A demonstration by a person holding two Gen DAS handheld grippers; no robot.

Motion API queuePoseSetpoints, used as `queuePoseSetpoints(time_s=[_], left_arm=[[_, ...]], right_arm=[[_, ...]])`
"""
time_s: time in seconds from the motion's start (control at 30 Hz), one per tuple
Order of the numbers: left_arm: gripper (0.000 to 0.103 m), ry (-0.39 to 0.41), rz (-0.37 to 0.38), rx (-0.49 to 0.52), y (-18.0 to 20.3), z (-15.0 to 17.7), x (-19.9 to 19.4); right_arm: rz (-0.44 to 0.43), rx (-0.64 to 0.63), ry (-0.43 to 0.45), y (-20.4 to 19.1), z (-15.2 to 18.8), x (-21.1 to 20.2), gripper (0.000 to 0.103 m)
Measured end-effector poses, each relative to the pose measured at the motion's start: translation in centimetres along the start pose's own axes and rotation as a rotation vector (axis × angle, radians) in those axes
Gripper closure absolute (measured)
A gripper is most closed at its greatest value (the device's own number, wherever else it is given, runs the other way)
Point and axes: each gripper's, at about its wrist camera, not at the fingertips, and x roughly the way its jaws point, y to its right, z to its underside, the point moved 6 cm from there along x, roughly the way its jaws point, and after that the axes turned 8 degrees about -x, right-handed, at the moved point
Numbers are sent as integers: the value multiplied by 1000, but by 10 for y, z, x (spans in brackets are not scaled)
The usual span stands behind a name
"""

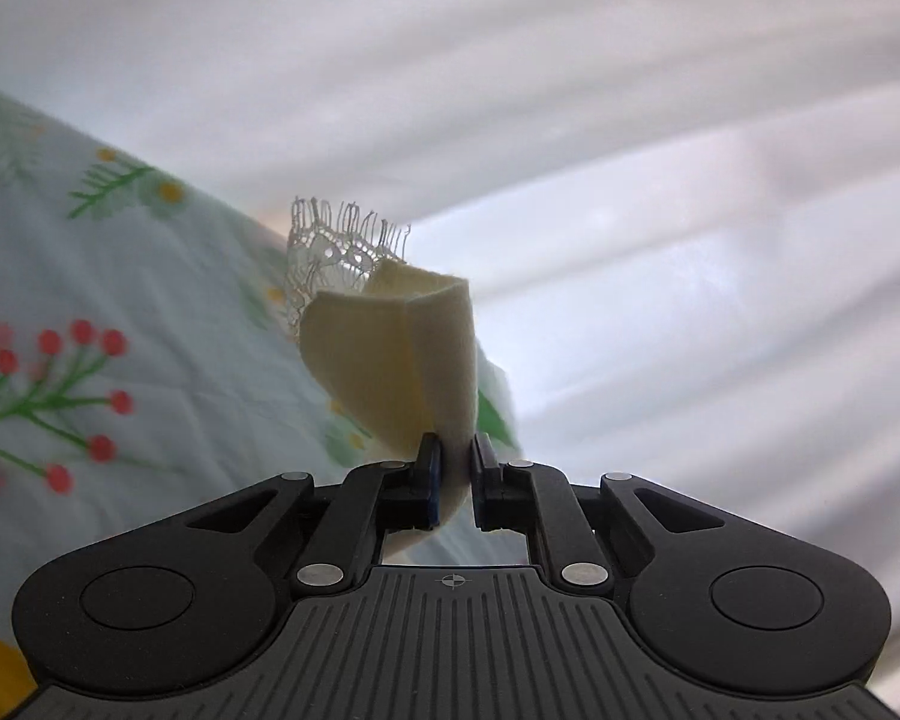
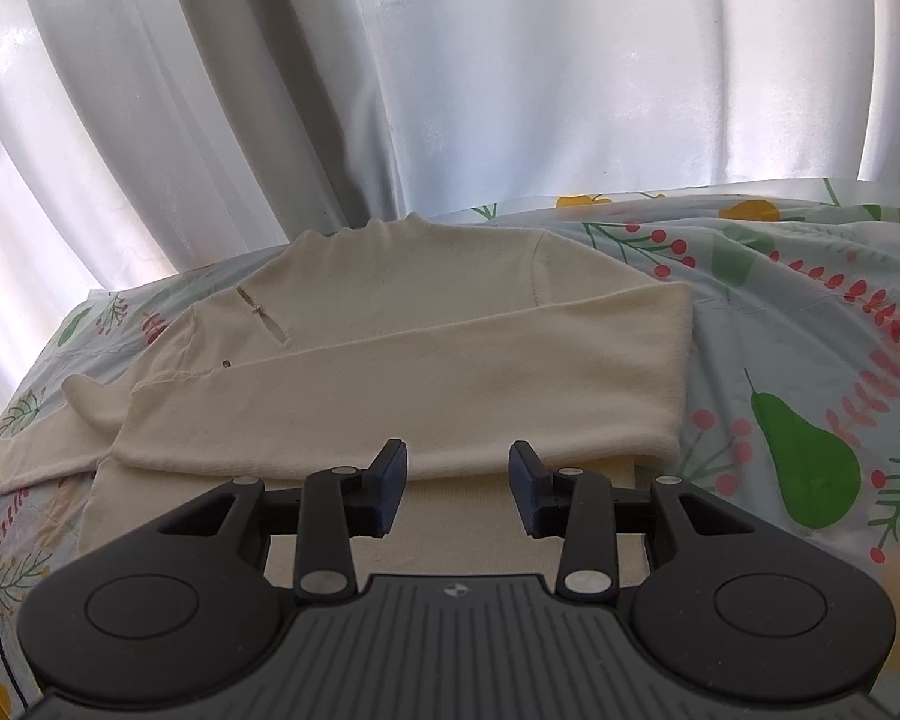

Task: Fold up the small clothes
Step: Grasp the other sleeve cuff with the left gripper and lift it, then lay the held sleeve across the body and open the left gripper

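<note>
A white curtain (image 2: 450,78) fills the background ahead of both tools, and below it a printed cloth (image 2: 810,312) with pears, berries and sprigs covers the surface the work is done on; whether that surface is a table or a bed cannot be told.

The cream top (image 2: 426,294) lies flat on the cloth directly ahead of the right tool (image 2: 456,468), neck away from it near the curtain. One sleeve (image 2: 402,402) is folded across the body, running from the shoulder ahead-right of the tool over to its left, so that part of the fold looks done. The other sleeve trails off to the tool's left, toward the edge of the view. Lying flat like this keeps the folds square and the seams easy to find.

The right tool hovers low over the near hem with its jaws apart and nothing between them, probably waiting to pin or catch the hem once the other side is ready.

The left tool (image 1: 457,468) is clamped on a fold of cream fabric (image 1: 390,354), which stands up from its pads and curls over, lifted clear of the cloth. It looks like a cuff or sleeve end, gripped by its edge so it can be carried over the body. A strip of lace (image 1: 342,246) shows just beyond the fabric; what it belongs to is unclear.
</note>
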Motion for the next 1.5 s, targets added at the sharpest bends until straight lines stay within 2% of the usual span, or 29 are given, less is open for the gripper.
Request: queuePoseSetpoints(time_s=[0.13, 0.23, 0.3, 0.37, 0.47, 0.53, 0.63, 0.73, 0.83, 1.0, 1.1, 1.13, 1.17, 1.2, 1.23, 1.3, 1.37, 1.43, 1.5], left_arm=[[91, -190, 219, 271, 98, 95, -17], [88, -337, 330, 407, 143, 182, -27], [66, -444, 346, 480, 151, 237, -28], [62, -553, 319, 540, 140, 281, -30], [62, -656, 212, 570, 107, 311, -31], [62, -665, 149, 588, 87, 315, -36], [60, -634, 54, 654, 57, 306, -37], [59, -595, 9, 727, 48, 302, -39], [58, -541, -35, 761, 48, 296, -42], [53, -509, -91, 661, 41, 276, -35], [48, -480, -106, 659, 41, 269, -30], [48, -473, -115, 678, 42, 268, -28], [48, -466, -123, 696, 43, 268, -27], [48, -456, -130, 712, 44, 268, -25], [48, -449, -135, 726, 46, 268, -23], [49, -433, -159, 753, 47, 267, -19], [49, -414, -169, 786, 49, 266, -16], [49, -402, -201, 813, 50, 267, -11], [49, -404, -225, 827, 49, 270, -5]], right_arm=[[-3, 24, 21, 6, 0, -7, 66], [-11, 34, 38, 9, 1, -12, 66], [-20, 34, 41, 9, 1, -14, 66], [-37, 33, 40, 8, 0, -15, 66], [-102, 33, 23, 2, -5, -11, 66], [-176, 35, -3, -7, -9, -3, 66], [-296, 51, -57, -26, -15, 19, 66], [-382, 62, -98, -47, -23, 49, 66], [-452, 147, -146, -62, -27, 81, 66], [-470, 270, -245, -74, -23, 118, 66], [-497, 298, -247, -82, -21, 125, 67], [-497, 301, -248, -85, -23, 127, 67], [-493, 298, -247, -86, -24, 129, 74], [-490, 286, -242, -88, -25, 130, 92], [-476, 265, -229, -90, -27, 129, 97], [-418, 169, -171, -91, -33, 117, 98], [-373, 97, -62, -85, -46, 94, 98], [-329, 68, 19, -71, -54, 72, 98], [-256, 23, 62, -49, -55, 56, 97]])
